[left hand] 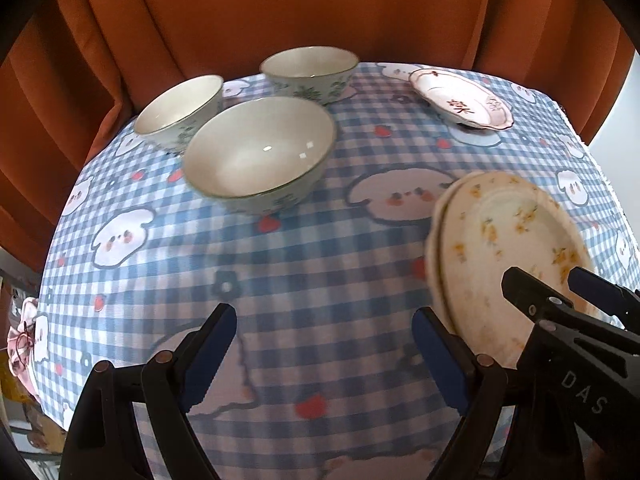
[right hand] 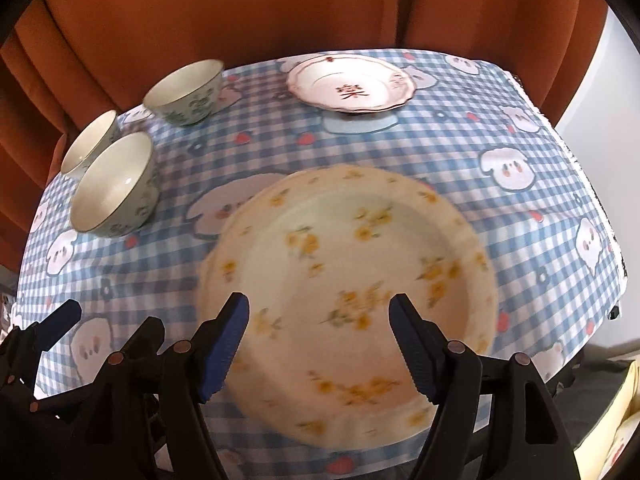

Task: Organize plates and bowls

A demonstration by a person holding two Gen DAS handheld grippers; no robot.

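Observation:
Two cream plates with yellow flowers lie stacked (right hand: 352, 280) on the checked tablecloth, also at the right of the left wrist view (left hand: 508, 248). My right gripper (right hand: 318, 344) is open above the stack's near part, a finger on each side. It shows in the left wrist view (left hand: 560, 288). My left gripper (left hand: 324, 344) is open and empty over bare cloth left of the stack. Three white bowls with green flowers (left hand: 260, 152) (left hand: 180, 106) (left hand: 310, 68) stand at the back left. A pink-rimmed plate (right hand: 352, 82) sits at the back.
The table (left hand: 280, 264) is covered by a blue checked cloth with cartoon dogs. An orange curtain (left hand: 280, 8) hangs close behind it. The table's edge falls away on the right (right hand: 592, 184). Clutter lies below the left edge (left hand: 20, 344).

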